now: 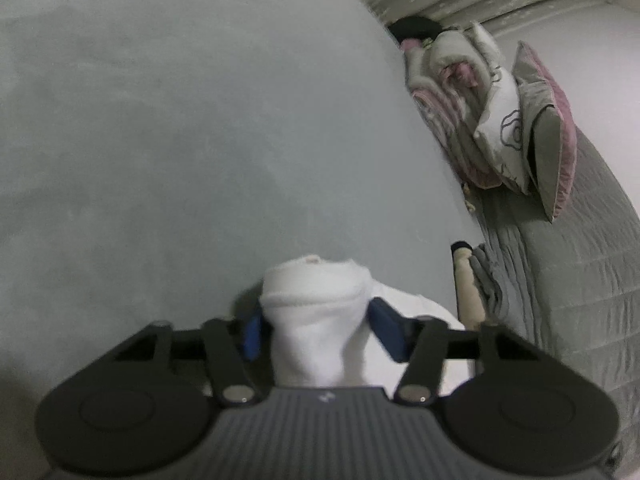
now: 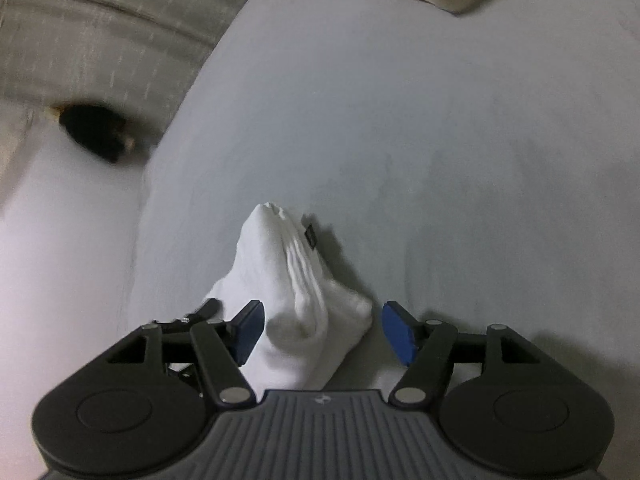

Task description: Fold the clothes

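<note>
White sock fabric [image 1: 316, 320] is bunched between the blue pads of the left gripper [image 1: 318, 330], which pinch it from both sides, low over a pale grey sheet [image 1: 180, 140] that lies bare and smooth far ahead and to the left. On the right, the sheet's edge meets a quilted grey blanket [image 1: 580, 280] with stacked pillows [image 1: 500, 120] well away. From the right wrist view, the right gripper [image 2: 322, 332] stands spread around the sock [image 2: 304, 300], its right pad clear of the cloth, with open sheet [image 2: 440, 140] beyond.
</note>
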`<state>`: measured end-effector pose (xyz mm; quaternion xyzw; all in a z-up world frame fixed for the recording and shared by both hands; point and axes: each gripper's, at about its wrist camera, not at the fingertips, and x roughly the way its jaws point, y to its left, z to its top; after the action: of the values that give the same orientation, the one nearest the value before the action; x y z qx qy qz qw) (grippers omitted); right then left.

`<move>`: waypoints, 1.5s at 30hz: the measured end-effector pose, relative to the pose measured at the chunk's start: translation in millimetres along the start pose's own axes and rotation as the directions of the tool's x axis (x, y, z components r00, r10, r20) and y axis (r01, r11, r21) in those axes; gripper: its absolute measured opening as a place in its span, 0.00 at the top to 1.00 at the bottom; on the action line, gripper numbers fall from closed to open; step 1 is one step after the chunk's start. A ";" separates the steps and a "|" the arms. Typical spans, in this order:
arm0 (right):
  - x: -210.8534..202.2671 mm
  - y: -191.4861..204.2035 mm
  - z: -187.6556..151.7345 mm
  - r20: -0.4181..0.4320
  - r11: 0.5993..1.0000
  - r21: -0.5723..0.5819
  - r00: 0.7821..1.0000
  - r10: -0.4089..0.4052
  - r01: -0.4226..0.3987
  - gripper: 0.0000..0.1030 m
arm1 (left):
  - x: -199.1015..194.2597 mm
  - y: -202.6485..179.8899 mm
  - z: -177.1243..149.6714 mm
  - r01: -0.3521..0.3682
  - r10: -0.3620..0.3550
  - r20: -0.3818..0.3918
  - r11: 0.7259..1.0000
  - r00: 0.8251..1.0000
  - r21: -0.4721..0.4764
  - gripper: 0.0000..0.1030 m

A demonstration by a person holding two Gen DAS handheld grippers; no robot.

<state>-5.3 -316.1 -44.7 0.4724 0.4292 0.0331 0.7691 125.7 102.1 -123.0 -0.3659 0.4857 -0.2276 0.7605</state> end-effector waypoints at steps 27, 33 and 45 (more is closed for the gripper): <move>48.2 8.9 19.6 -0.115 1.000 -0.011 0.993 0.019 -0.021 0.58 | -65.1 -21.6 -126.0 -0.061 0.059 -0.067 0.998 0.996 -0.025 0.74; 35.0 -4.8 16.7 -0.045 0.999 0.024 0.999 0.025 -0.024 0.42 | -79.1 -17.0 -104.2 -0.049 0.048 -0.045 0.999 0.998 -0.015 0.38; 73.8 -8.8 15.8 0.008 0.988 0.068 0.990 0.138 -0.138 0.45 | -75.7 -2.6 -143.8 0.000 0.000 0.002 0.985 1.000 -0.171 0.31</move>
<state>48.9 -298.4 -94.8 0.5270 0.3953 0.0709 0.7490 -36.6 105.3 -115.1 -0.4297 0.5028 -0.1848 0.7269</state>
